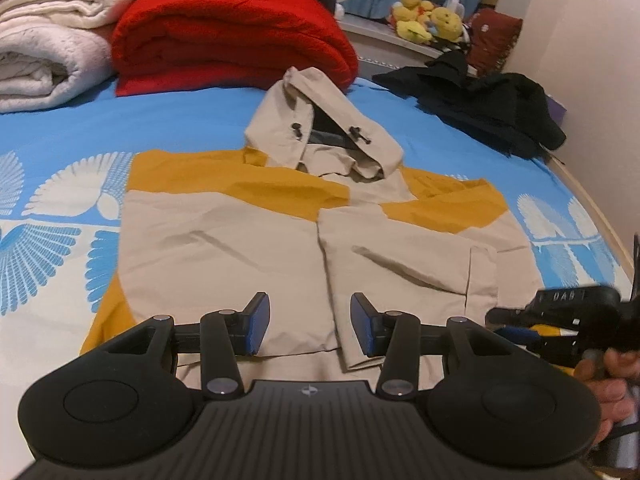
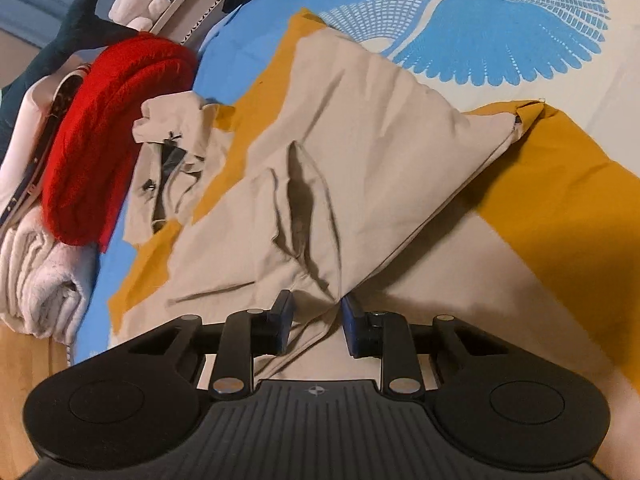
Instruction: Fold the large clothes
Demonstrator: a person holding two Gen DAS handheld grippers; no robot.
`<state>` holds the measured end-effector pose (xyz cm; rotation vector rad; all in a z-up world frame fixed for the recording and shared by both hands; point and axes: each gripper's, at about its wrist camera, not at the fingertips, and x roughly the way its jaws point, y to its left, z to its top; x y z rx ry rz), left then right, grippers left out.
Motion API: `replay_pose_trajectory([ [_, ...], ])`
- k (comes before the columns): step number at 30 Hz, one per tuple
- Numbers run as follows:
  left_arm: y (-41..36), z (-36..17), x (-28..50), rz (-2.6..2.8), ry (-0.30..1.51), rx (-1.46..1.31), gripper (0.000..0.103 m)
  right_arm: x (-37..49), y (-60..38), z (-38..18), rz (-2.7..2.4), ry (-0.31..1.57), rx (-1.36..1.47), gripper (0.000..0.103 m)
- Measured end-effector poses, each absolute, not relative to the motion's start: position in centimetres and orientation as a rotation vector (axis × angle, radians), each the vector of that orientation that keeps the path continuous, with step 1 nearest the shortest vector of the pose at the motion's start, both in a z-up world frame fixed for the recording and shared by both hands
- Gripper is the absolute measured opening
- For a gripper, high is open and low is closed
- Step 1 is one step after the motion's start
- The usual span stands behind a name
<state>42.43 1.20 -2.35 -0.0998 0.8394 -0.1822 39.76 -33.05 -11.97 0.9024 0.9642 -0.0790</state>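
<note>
Nearest in the left wrist view, the left gripper (image 1: 310, 326) is held w/ its blue-padded jaws standing apart approx. halfway; nothing is clamped. It hovers over the lower hem area of the beige-and-mustard hooded jacket (image 1: 256, 240), where the front flaps meet, prob. lined up so an edge can be picked for the next fold. At the right edge of that view a hand (image 1: 612, 384) is seen around the other tool's handle.

In the right wrist view, the right gripper (image 2: 316, 322) is seen w/ a bunched corner of beige fabric gathered between its jaws. The cloth is drawn up from the bed into a taut tent toward the pads, so a grip on it is judged likely; whether both pads press firmly cannot be told for certain, as a gap shows beside one pad. The lift is presumably meant to carry that side across the body.

Further out, the jacket lies front-up and mostly flat on the blue bedsheet with white bird print (image 1: 60, 152), hood (image 1: 320, 132) pointing away, mustard shoulders spread left and right. The sleeves seem already tucked in, so the fold is judged partway done.

Beyond the hood, a folded red fleece blanket (image 1: 232, 36) and rolled white towels (image 1: 48, 44) are stacked, likely parked clear of the work area. A crumpled black garment (image 1: 488, 108) lies near the wall, yellow plush toys (image 1: 428, 20) behind it.
</note>
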Motion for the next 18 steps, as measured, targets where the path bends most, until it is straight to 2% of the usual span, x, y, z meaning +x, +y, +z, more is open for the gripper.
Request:
replay_pose_trajectory([
  [6, 1.0, -2.5, 42.3, -0.192, 0.838, -0.067, 0.049, 40.2, -32.8, -12.4, -0.093, 0.968, 0.892, 0.028],
  [7, 1.1, -2.5, 42.3, -0.193, 0.838, -0.070, 0.049, 40.2, -32.9, -12.7, -0.099, 0.967, 0.920, 0.023],
  [9, 1.2, -2.6, 42.3, -0.196, 0.839, -0.075, 0.050, 40.3, -32.8, -12.7, -0.077, 0.945, 0.929, 0.006],
  [11, 1.1, -2.6, 42.4, -0.212, 0.840, -0.082, 0.051, 40.2, -32.4, -11.7, -0.051, 0.879, 0.914, 0.003],
  [13, 0.8, -2.6, 42.3, -0.248, 0.836, -0.089, 0.056, 40.1, -31.1, -9.6, 0.013, 0.778, 0.827, 0.003],
  [17, -0.8, -2.3, 41.6, -0.349, 0.788, -0.094, 0.079, 38.7, -26.7, -4.6, 0.312, 0.529, 0.661, 0.001],
  [18, -1.2, -2.2, 41.4, -0.367, 0.770, -0.091, 0.080, 38.3, -25.8, -3.7, 0.389, 0.491, 0.643, 0.001],
])
